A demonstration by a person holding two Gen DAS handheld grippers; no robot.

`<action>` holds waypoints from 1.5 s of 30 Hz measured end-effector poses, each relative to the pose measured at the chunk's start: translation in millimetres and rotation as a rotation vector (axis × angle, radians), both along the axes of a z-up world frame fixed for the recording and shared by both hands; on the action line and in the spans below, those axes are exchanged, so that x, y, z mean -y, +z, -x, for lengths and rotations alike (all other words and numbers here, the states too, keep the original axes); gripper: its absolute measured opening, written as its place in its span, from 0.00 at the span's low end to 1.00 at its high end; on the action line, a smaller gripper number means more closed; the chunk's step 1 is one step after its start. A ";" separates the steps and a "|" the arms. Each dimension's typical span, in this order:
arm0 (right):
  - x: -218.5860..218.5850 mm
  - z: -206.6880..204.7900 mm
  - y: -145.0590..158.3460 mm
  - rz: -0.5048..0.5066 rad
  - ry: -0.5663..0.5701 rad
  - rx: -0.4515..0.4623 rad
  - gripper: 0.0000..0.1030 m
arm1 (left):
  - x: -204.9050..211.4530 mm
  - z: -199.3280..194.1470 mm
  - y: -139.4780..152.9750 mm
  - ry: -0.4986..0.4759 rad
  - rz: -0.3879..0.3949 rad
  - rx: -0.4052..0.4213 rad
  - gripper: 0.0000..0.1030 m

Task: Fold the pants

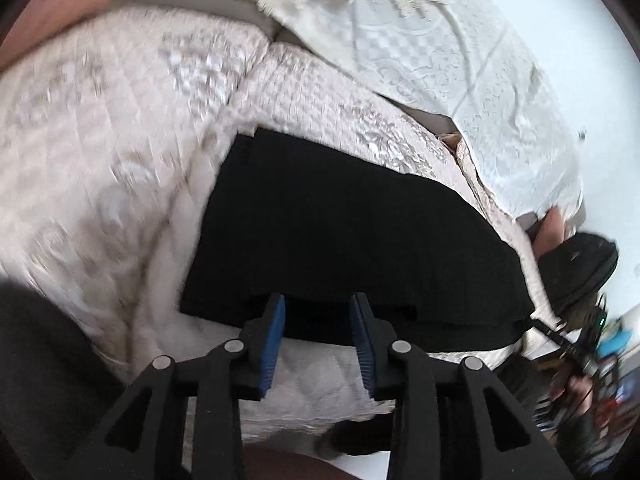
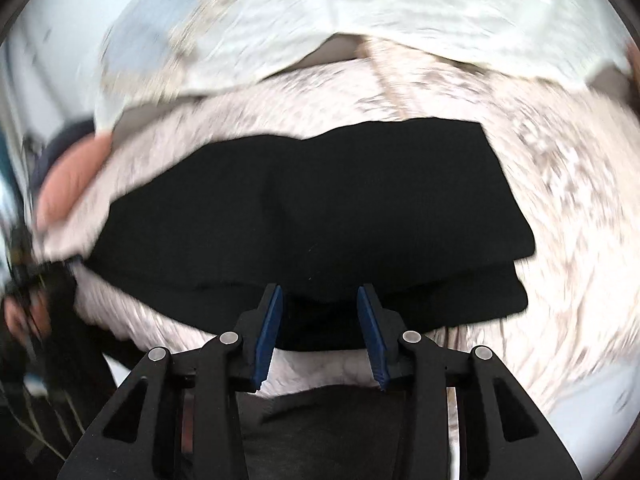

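Folded black pants (image 1: pixel 340 236) on quilted bedspread (image 1: pixel 120 140) | left gripper (image 1: pixel 318 308) jaws apart, empty | right gripper (image 2: pixel 320 298) jaws apart, empty

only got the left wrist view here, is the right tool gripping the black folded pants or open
observer: open. The right tool has its blue pads apart at the near edge of the black folded pants, pinching nothing.
operator: is the fold even at the right end
observer: no. At that end the lower layer sticks out toward the camera past the upper one.
operator: anything lying on the pants on that side
observer: nothing. Only the pale quilted bedcover shows around that end.
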State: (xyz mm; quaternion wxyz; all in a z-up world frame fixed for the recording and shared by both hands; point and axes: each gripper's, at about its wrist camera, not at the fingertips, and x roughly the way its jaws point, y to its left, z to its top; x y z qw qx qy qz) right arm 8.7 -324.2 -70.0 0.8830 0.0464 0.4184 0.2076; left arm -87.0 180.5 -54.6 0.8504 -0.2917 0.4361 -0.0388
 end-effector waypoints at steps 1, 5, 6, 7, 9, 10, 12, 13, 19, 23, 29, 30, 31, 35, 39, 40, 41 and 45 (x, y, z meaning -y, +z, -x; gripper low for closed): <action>4.2 1.1 -0.8 -0.022 -0.032 -0.005 0.39 | 1.6 -2.4 -4.0 0.009 0.023 -0.010 0.41; 10.6 1.3 -5.0 -0.057 -0.096 -0.029 0.39 | -0.3 -4.3 -6.3 0.077 0.090 0.000 0.44; 11.4 1.3 -6.2 -0.070 -0.110 -0.036 0.39 | -4.2 -4.1 -8.7 0.101 0.133 0.001 0.45; 14.1 1.5 -7.9 -0.092 -0.128 -0.044 0.39 | -7.7 -4.2 -11.3 0.122 0.167 0.001 0.45; 20.6 -1.0 -11.2 -0.139 -0.170 -0.055 0.39 | -10.3 -5.9 -13.7 0.144 0.191 0.006 0.45; 22.7 -2.8 -12.8 -0.158 -0.186 -0.060 0.39 | -9.9 -8.0 -13.2 0.149 0.187 0.007 0.45; 29.9 -5.3 -16.7 -0.202 -0.224 -0.080 0.39 | -8.0 -13.8 -11.2 0.155 0.170 0.006 0.45; 34.2 -7.9 -19.5 -0.218 -0.257 -0.092 0.39 | -7.4 -16.4 -10.0 0.157 0.160 0.005 0.45; 51.4 -13.7 -19.6 -0.293 -0.392 -0.088 0.39 | -2.6 -26.0 -7.0 0.169 0.094 0.011 0.40; 52.5 -15.5 -17.4 -0.326 -0.466 -0.061 0.39 | -1.2 -28.6 -6.8 0.174 0.024 0.003 0.20; 58.9 -21.1 -19.1 -0.375 -0.571 -0.057 0.39 | -3.0 -31.2 -3.8 0.179 -0.014 -0.001 0.05; 60.0 -21.8 -18.5 -0.385 -0.584 -0.057 0.39 | -2.5 -30.4 -1.5 0.178 -0.020 0.005 0.05; 62.1 -21.1 -16.9 -0.397 -0.597 -0.055 0.39 | -1.5 -30.3 0.6 0.176 -0.021 0.011 0.05; 63.8 -17.9 -18.2 -0.404 -0.622 -0.049 0.39 | -1.4 -28.3 6.9 0.173 -0.047 0.035 0.04; 66.0 -21.7 -17.8 -0.408 -0.657 -0.054 0.39 | -2.6 -28.7 5.4 0.175 -0.037 0.030 0.04; 66.0 -23.3 -17.6 -0.410 -0.664 -0.062 0.39 | -2.4 -28.5 6.2 0.175 -0.037 0.033 0.04; 65.7 -25.8 -17.2 -0.400 -0.663 -0.068 0.36 | -2.6 -27.6 7.0 0.177 -0.037 0.035 0.04; 66.1 -31.2 -16.1 -0.364 -0.667 -0.072 0.10 | -4.6 -23.7 13.4 0.182 -0.034 0.055 0.04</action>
